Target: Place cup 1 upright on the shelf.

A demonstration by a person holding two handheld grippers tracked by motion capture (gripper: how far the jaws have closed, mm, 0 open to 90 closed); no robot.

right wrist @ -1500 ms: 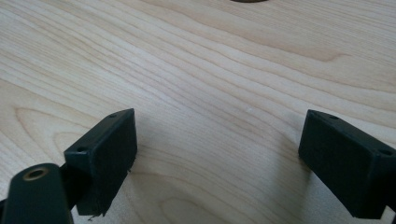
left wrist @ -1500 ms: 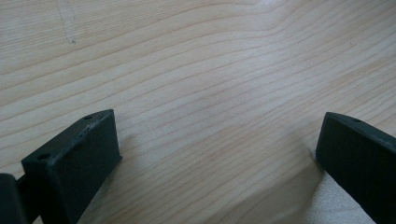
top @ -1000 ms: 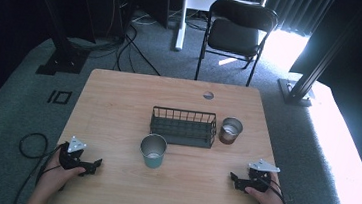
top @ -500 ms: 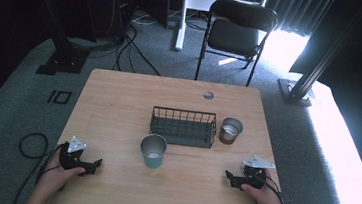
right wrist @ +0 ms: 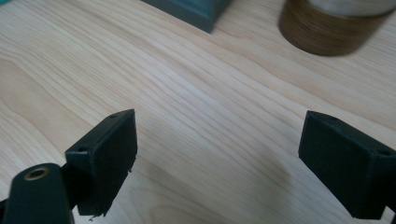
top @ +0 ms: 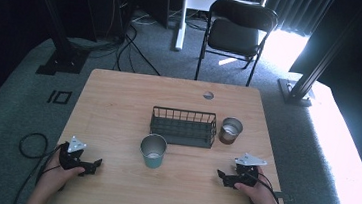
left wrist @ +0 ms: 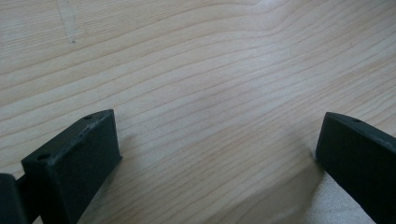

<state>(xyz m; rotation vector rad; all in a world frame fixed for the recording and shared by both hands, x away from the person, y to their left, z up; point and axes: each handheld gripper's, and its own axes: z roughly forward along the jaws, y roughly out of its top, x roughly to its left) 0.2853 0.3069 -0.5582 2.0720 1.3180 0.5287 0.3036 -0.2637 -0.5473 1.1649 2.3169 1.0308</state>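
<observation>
While left claw (left wrist: 219, 158) faces wood, right claw (right wrist: 217, 163) sees cup (right wrist: 336, 23).

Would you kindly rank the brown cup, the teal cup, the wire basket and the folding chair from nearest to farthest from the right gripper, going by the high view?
Measured from the right gripper:
1. Brown cup, straight ahead of it, right of the basket.
2. Wire basket, ahead and to its left; the teal cup, directly to its left, is too close to call against the basket.
3. Folding chair, on the floor beyond the table.
</observation>
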